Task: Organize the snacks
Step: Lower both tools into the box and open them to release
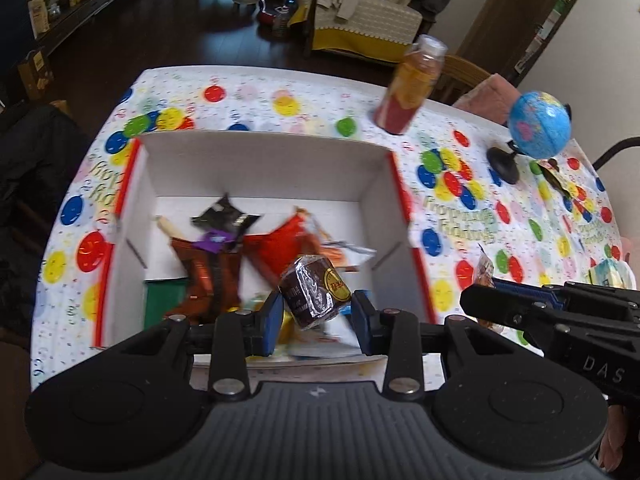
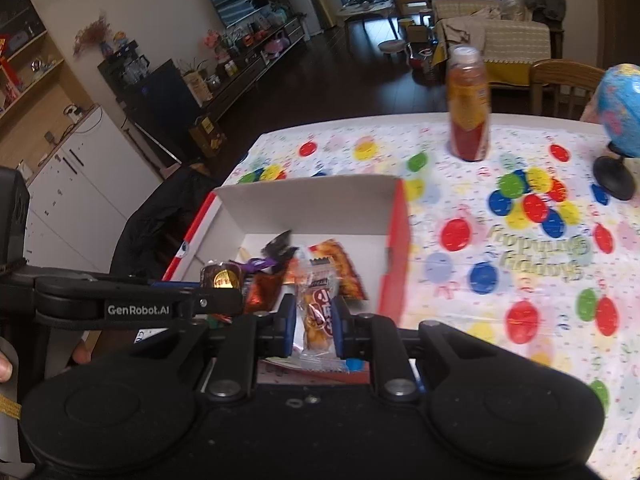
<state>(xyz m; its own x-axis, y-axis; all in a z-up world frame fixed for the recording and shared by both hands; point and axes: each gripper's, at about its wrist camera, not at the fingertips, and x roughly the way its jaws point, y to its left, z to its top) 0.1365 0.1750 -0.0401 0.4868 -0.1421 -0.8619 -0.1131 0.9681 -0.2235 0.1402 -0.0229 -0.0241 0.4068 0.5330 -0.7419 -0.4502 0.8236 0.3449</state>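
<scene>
Bottle (image 1: 410, 88) and globe (image 1: 540, 125) beyond snack box (image 1: 264, 160)

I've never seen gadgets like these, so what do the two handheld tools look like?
Both are matte black plastic. Each has a ribbed body with two round discs, silver rivets on jointed link arms, and two fingers faced with blue pads. The left tool seen from the right camera carries white "GenRobot.AI" lettering; the right tool seen from the left camera shows grey "DAS" lettering. No cables visible.
</scene>
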